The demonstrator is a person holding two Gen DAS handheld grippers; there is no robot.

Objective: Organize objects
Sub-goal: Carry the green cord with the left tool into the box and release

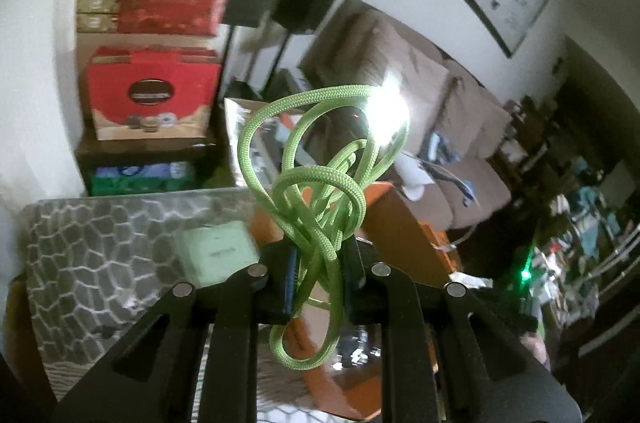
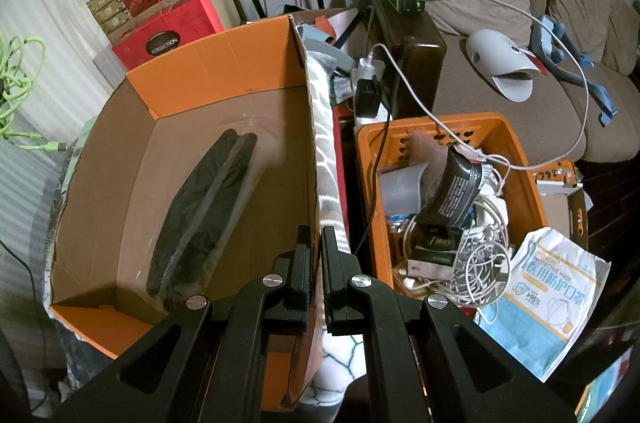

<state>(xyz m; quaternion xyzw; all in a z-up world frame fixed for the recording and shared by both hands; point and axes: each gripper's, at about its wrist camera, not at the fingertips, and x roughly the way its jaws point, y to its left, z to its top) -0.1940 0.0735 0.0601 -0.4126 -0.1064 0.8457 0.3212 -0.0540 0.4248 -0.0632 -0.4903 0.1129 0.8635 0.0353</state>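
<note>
My left gripper (image 1: 320, 263) is shut on a tangled bundle of lime-green braided cord (image 1: 316, 183); loops stick up past the fingertips and one loop hangs below. It is held in the air above the orange cardboard box (image 1: 400, 227). In the right wrist view the same green cord (image 2: 18, 83) shows at the far left edge. My right gripper (image 2: 316, 263) is shut on the right wall of the open orange box (image 2: 208, 63). A long black item in clear wrap (image 2: 204, 215) lies on the box floor.
An orange plastic crate (image 2: 368, 151) full of white cables and chargers stands right of the box. A mask pack (image 2: 560, 295) lies beside it. A grey patterned blanket (image 1: 100, 255) covers the surface. Red gift boxes (image 1: 152, 91) are stacked behind, a brown sofa (image 2: 500, 95) to the right.
</note>
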